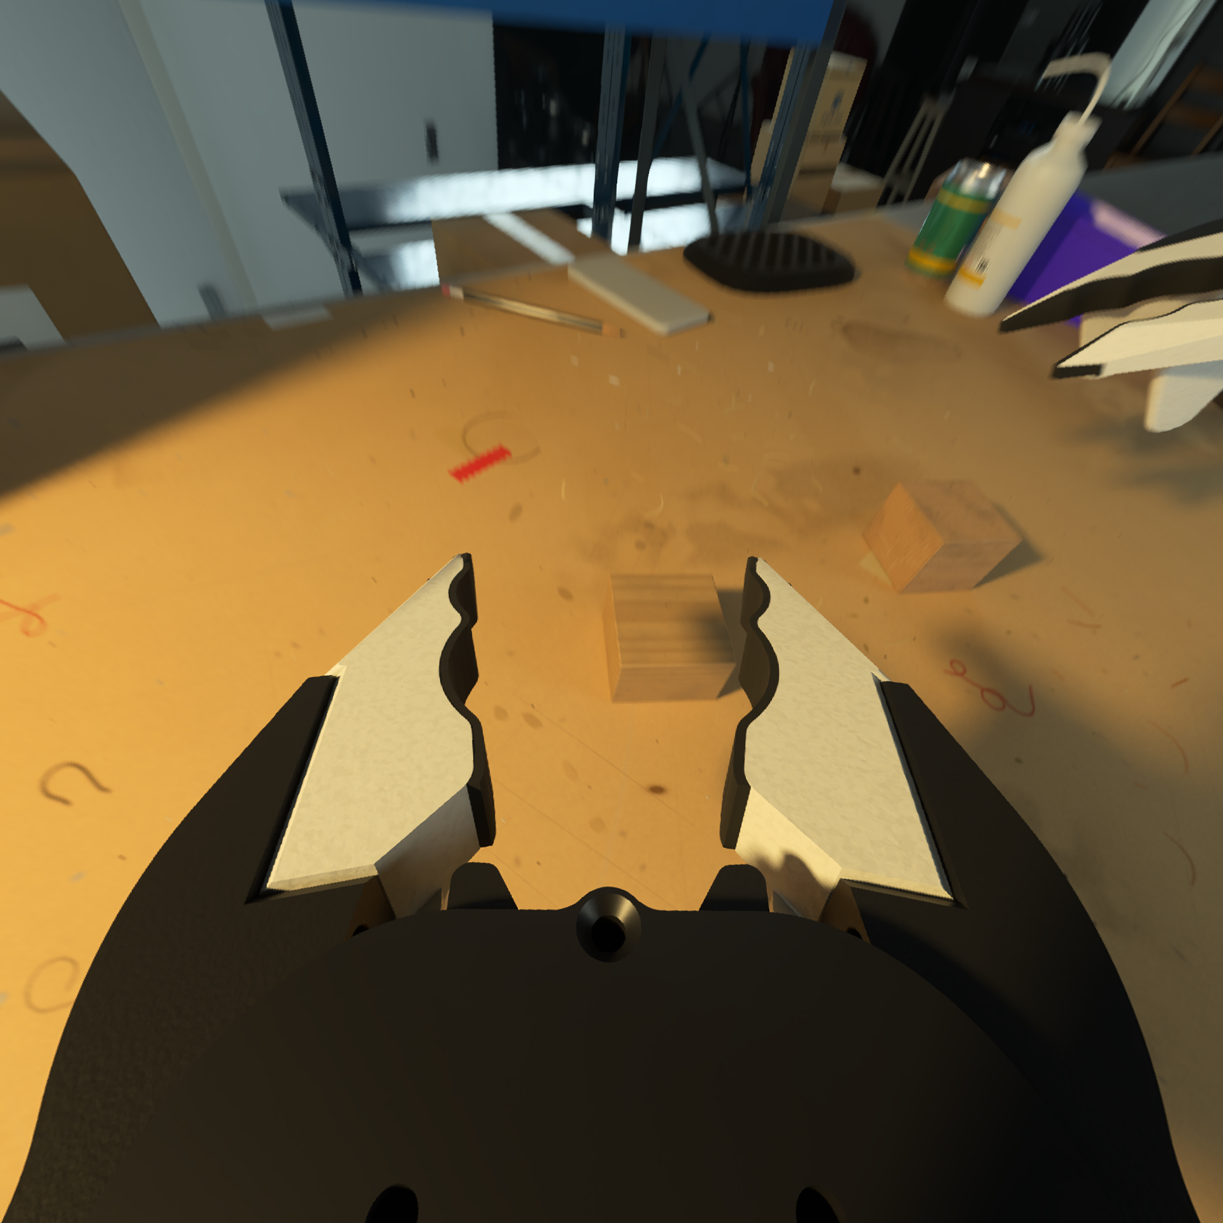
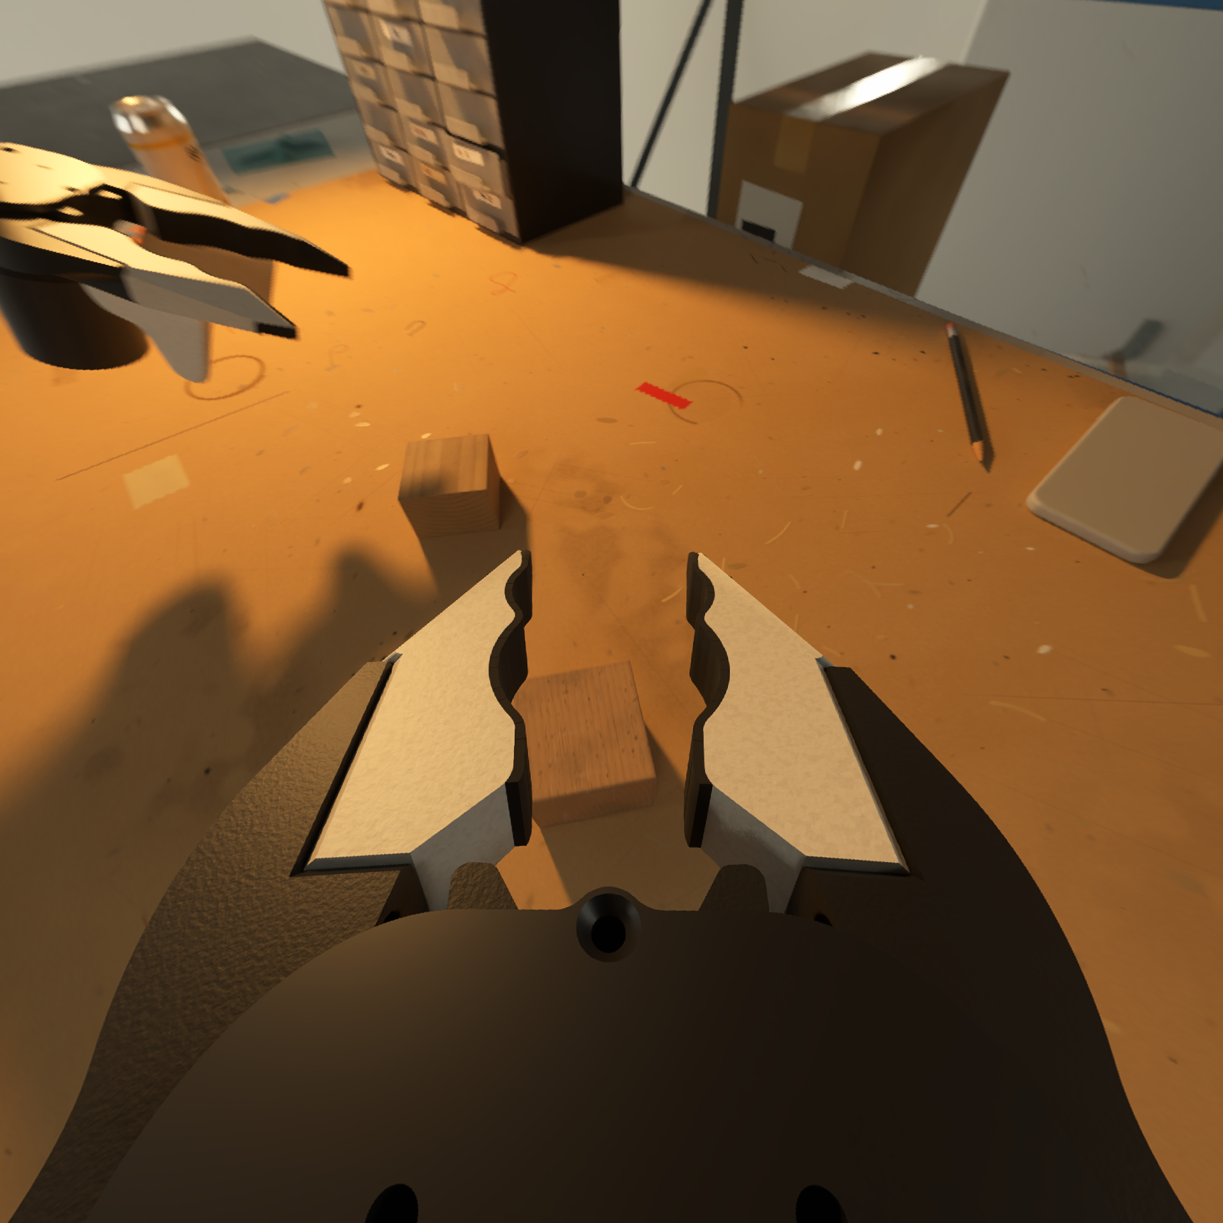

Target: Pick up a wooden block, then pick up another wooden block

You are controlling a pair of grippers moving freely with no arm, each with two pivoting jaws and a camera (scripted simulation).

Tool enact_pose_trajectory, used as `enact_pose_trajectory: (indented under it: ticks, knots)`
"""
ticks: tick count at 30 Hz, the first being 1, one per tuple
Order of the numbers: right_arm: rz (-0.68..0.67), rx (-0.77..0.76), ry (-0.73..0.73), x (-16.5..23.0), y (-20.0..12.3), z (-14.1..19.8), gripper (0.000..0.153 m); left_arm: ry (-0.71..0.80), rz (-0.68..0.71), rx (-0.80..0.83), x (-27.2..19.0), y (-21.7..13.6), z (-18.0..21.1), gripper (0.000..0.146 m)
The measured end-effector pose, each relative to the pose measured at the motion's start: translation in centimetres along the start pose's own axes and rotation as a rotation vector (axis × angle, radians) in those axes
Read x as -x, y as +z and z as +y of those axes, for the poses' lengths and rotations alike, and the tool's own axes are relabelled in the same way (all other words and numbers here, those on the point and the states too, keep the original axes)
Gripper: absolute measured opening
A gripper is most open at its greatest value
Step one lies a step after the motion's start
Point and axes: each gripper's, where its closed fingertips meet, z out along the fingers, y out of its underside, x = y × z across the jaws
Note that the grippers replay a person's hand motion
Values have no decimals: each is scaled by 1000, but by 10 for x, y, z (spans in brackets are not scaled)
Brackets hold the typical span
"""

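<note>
Two wooden blocks lie on the orange table. In the left wrist view, one block (image 1: 665, 635) shows between the fingers of my open left gripper (image 1: 609, 559), nearer the right finger and not gripped. The other block (image 1: 940, 536) lies to the right, below my right gripper (image 1: 1029, 349). In the right wrist view, that block (image 2: 586, 734) shows between the fingers of my open right gripper (image 2: 609, 554), close to the left finger and not gripped. The first block (image 2: 453, 483) lies ahead to the left, in front of my left gripper (image 2: 321, 301).
A pencil (image 2: 966, 397) and a flat pale slab (image 2: 1132, 476) lie near the table edge. A drawer cabinet (image 2: 463, 112) and a cardboard box (image 2: 854, 165) stand behind. A black pad (image 1: 768, 258), green can (image 1: 953, 218), white bottle (image 1: 1012, 218) and purple tray (image 1: 1072, 245) are farther off.
</note>
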Motion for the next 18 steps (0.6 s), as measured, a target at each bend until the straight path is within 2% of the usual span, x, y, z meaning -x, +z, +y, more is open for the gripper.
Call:
enact_pose_trajectory:
  ticks: [3, 7, 12, 18]
  knots:
    - [-74, -98, 9, -1, -10, 24, 54, -31, -22, 112, -13, 18, 23, 85]
    - [-173, -177, 47, 2, -18, 58, 56, 4, -134, 142, -26, 36, 41, 87]
    - [-237, -61, 14, 10, -4, 83, 73, 111, -204, 258, -32, 59, 69, 96]
    - [-211, 76, -47, 15, 16, 106, 83, 168, -250, 298, -27, 73, 82, 90]
